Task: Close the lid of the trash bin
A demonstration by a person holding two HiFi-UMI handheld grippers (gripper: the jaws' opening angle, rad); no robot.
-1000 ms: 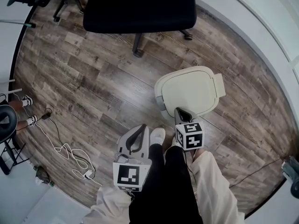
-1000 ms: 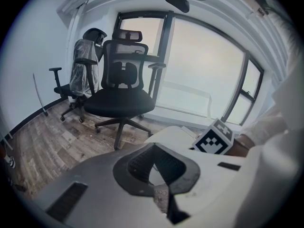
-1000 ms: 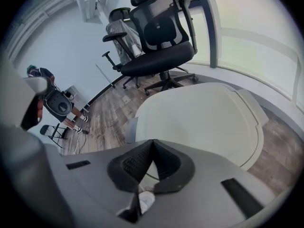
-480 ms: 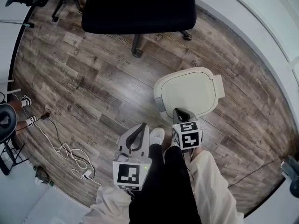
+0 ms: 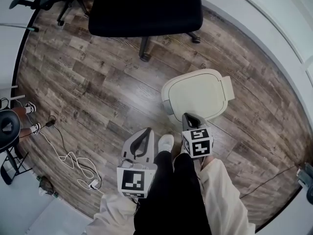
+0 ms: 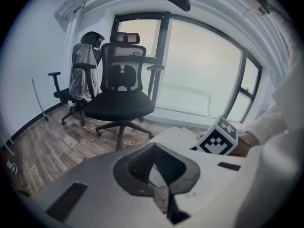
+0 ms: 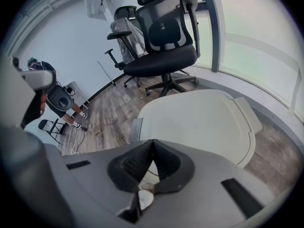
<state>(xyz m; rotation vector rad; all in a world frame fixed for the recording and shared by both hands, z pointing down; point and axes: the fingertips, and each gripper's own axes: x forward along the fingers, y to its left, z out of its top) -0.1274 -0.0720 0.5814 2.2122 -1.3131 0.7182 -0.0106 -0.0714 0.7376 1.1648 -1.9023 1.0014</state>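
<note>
The trash bin (image 5: pixel 198 96) stands on a floor (image 5: pixel 98 82) of grey-brown wood planks, its smooth cream lid (image 7: pixel 199 122) lying flat and shut, a rounded square with a hinge tab on the window side. Just beside the bin's near edge hangs the right gripper (image 5: pixel 188 117), jaws pressed together on nothing. The left gripper (image 5: pixel 145 133), farther from the bin, is likewise closed and empty. Beyond the bin sits a black mesh-backed office chair (image 5: pixel 146 6); well away from the bin, a white cable (image 5: pixel 68 158) trails over the planks.
</note>
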